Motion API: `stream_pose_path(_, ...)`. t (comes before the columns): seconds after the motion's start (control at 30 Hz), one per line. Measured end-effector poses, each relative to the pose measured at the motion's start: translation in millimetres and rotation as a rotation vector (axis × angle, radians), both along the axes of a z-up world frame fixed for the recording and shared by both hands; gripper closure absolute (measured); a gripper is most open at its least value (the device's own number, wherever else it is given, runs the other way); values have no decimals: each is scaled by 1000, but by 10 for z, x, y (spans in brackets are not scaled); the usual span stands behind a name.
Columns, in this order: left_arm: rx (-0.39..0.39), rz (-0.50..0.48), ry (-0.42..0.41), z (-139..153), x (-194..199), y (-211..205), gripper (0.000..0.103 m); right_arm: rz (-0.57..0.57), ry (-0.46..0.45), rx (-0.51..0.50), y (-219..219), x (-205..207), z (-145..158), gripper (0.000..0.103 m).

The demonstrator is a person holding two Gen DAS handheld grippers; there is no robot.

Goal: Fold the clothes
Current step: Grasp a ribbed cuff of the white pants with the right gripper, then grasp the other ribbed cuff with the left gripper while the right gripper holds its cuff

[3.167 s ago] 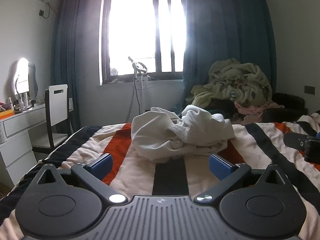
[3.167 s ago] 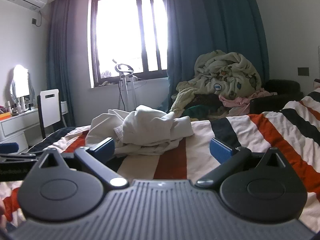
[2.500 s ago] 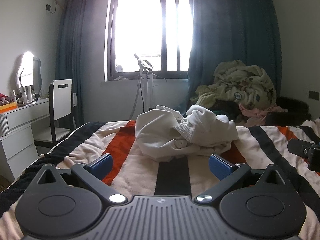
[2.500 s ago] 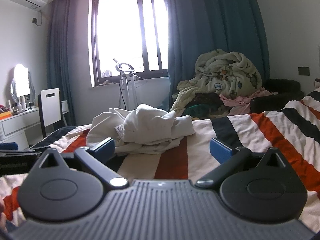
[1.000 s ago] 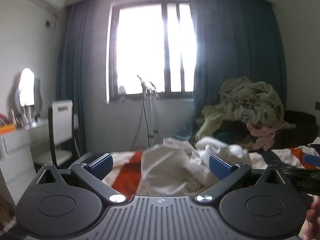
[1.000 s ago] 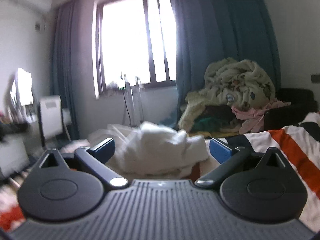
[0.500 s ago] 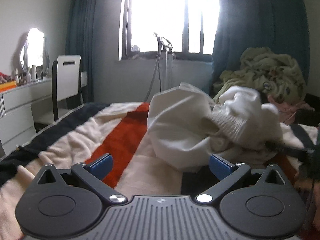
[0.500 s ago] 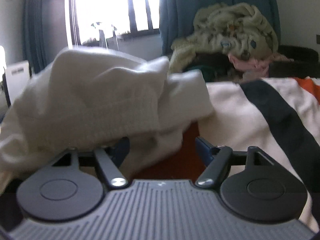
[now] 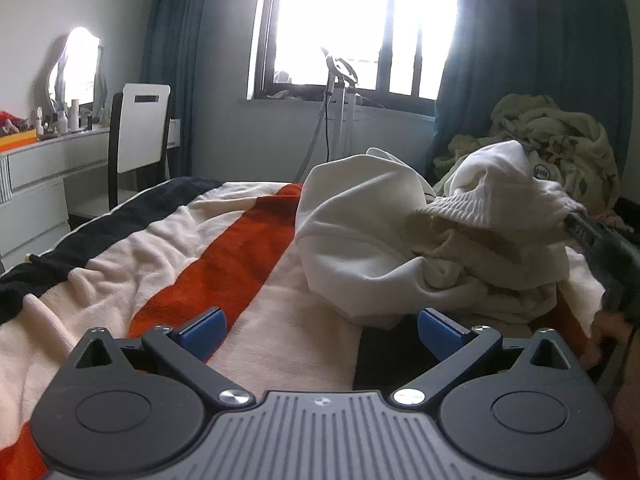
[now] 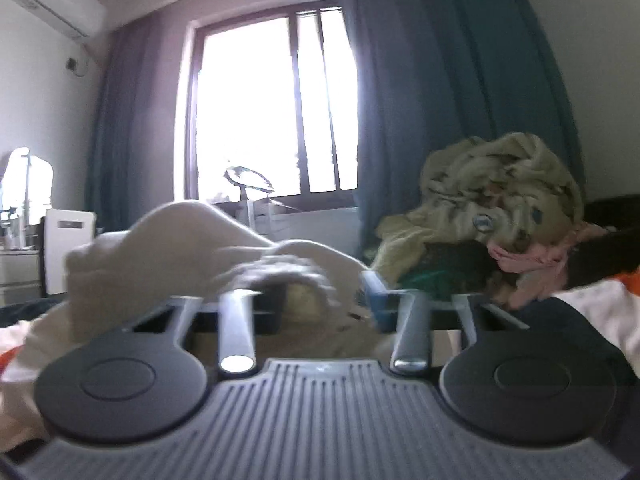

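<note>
A crumpled white sweatshirt (image 9: 360,232) lies heaped on the striped blanket (image 9: 192,248). In the left wrist view my left gripper (image 9: 320,328) hovers low over the blanket just in front of the heap, open, with nothing between its blue pads. My right gripper (image 9: 570,218) reaches in from the right edge and bites the sweatshirt's ribbed hem (image 9: 480,208), which is pulled up toward it. In the blurred right wrist view my right gripper (image 10: 308,300) has its jaws closing, with the white sweatshirt (image 10: 180,248) bunched between them and hiding the left pad.
A white chair (image 9: 140,128) and a dresser (image 9: 36,168) with a lit mirror stand left of the bed. A pile of pale green bedding (image 10: 500,200) and pink cloth sits on a dark seat behind the bed. A stand (image 9: 340,92) is by the window.
Both grippers came forward and down to the sweatshirt. The right jaws narrowed from wide open onto the ribbed hem, which has lifted. The left jaws stayed open.
</note>
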State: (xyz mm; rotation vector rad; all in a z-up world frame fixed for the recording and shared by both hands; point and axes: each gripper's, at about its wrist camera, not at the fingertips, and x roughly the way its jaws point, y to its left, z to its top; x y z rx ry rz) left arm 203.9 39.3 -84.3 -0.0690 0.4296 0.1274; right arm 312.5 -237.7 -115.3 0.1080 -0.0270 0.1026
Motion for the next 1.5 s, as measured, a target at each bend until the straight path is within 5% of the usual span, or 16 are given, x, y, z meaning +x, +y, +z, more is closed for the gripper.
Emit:
stream_pose_path(0.33,108,-76,-122,51,-248,-266,0,30,-20,-38,-162,-675,932,91)
stream_pose_path(0.53,93,-197,-202,229,-575,-332,0,17,-76,-87,-295,-1552,1561,92)
stream_pose_path(0.67,14,-334,-209,369,-844,-319,0,-11,-96,-74,-371,-2182,1796,92)
stream_pose_path(0.9,24,-540,-242,531,-1296,-464,0,8,-124,23,-669,-3007,1702,92)
stream_pose_path(1.1,89,-586,-250,574,-1518,-555,0,77,52,-87,-560,-2953,1324,91)
stream_pose_path(1.23,71,-536,-247,624,-1588,-453,0,187,211,4,-477,-2658,1109,89)
stream_pose_path(1.3,49,-505,-248,658,-1626,-363,0,241,259,20,-413,-2532,1020,84)
stream_pose_path(1.43,36,-452,-226,687,-1598,-230,0,368,448,100,-278,-2248,884,30)
stream_pose_path(1.5,28,-451,-208,691,-1597,-190,0,417,497,146,-298,-2299,854,24)
